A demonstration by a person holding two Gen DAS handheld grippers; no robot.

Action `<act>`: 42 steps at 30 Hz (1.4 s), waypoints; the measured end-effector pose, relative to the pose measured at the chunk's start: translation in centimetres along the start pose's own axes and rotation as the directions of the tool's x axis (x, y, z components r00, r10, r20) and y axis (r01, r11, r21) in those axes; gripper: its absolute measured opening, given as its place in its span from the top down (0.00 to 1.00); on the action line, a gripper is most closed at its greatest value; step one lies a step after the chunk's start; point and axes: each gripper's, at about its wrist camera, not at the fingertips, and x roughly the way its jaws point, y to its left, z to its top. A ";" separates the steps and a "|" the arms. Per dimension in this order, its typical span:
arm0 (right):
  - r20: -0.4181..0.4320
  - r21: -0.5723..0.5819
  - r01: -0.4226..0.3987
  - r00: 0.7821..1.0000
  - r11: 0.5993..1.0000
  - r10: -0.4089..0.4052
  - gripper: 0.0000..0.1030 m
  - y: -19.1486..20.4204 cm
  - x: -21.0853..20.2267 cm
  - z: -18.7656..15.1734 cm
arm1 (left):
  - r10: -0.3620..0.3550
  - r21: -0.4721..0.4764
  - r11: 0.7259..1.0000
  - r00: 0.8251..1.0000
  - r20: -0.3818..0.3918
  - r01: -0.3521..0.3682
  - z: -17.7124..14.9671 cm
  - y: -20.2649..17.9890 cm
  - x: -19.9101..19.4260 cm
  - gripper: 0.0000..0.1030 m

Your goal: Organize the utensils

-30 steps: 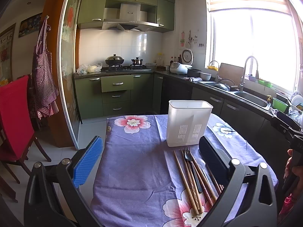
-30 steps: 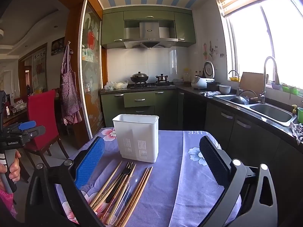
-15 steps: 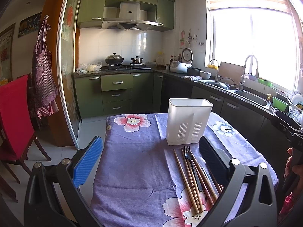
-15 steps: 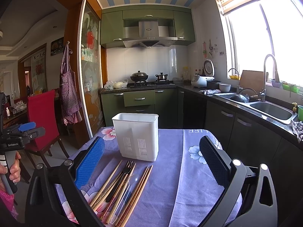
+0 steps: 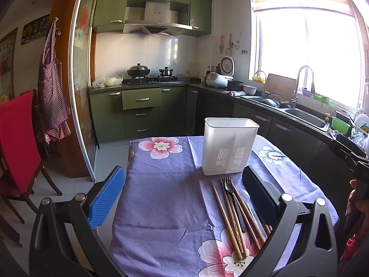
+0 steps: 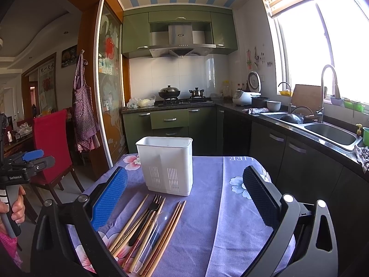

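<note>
Purple floral tablecloth, white slotted caddy — upright, seemingly empty, chopsticks alongside.

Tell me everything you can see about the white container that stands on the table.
The white container looks like matte plastic: a tall box with rounded corners, open at the top, with a thin rim. A vertical crease divides its front, and two panels of narrow slots sit low on it. It stands upright on the purple flowered cloth, just behind the pile of chopsticks and a black fork. Nothing sticks out above its rim; neither hand-held gripper touches it.
</note>
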 end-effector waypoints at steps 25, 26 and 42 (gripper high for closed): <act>-0.018 0.003 -0.008 1.000 1.000 0.008 0.04 -0.1 0.5 -0.3 | -0.001 -0.001 1.000 1.000 -0.006 0.001 -0.1 0.0 0.1 0.06; -0.020 0.003 -0.008 1.000 1.000 0.008 0.04 -0.1 0.5 -0.3 | -0.001 -0.001 1.000 1.000 -0.006 0.001 -0.1 0.0 0.1 0.06; -0.053 0.020 0.001 0.999 1.000 0.001 0.04 -0.8 1.3 -0.8 | -0.021 0.018 1.000 0.998 -0.057 0.022 -0.3 -1.3 1.5 0.06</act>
